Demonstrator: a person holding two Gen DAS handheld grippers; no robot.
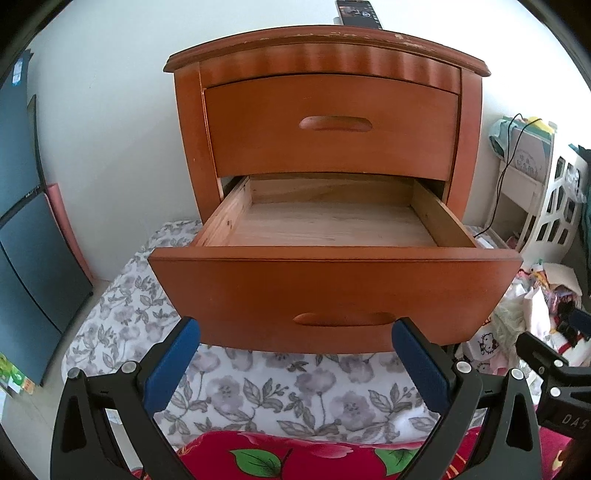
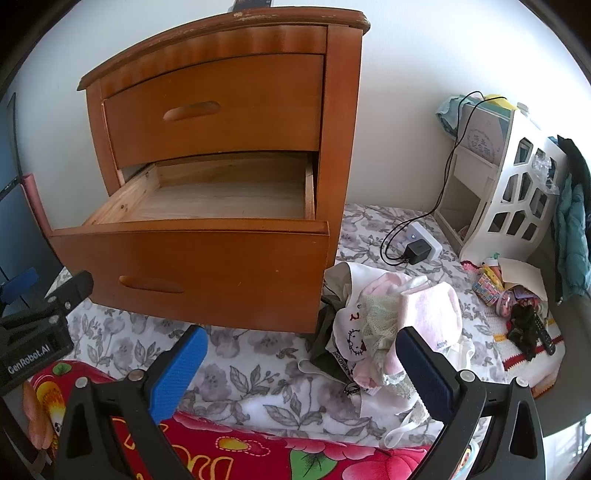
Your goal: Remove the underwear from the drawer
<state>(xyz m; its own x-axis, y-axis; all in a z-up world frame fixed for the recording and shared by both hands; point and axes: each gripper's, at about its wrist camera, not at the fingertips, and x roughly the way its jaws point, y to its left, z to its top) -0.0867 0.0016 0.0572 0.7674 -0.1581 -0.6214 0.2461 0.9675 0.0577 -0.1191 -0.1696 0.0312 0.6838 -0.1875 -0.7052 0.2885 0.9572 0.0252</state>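
- The underwear (image 2: 391,325) is lying in a loose heap of pink, white and pale green pieces, one with a cartoon cat print, on the flowered sheet (image 2: 258,373) just beside the right front corner of the nightstand (image 2: 343,122), outside the drawer
- The lower drawer (image 1: 332,288) is standing pulled well out, showing only its bare wooden floor and walls in both views; the upper drawer (image 1: 332,125) is sitting shut above it
- The right gripper (image 2: 301,365) is hovering low over the sheet with its blue pads spread wide and gripping nothing; its right pad (image 2: 424,373) is showing in front of the near edge of the heap
- The left gripper (image 1: 295,362) is pointing straight at the lower drawer front, its fingers likewise parted and carrying nothing
- A red floral blanket (image 2: 258,454) is covering the near edge of the sheet under both tools
- A white power block (image 2: 424,243) with a black plug and cable is resting on the sheet to the right of the nightstand, near a white cut-out shelf (image 2: 517,192) against the wall
- A dark phone (image 1: 358,13) is standing on top of the nightstand
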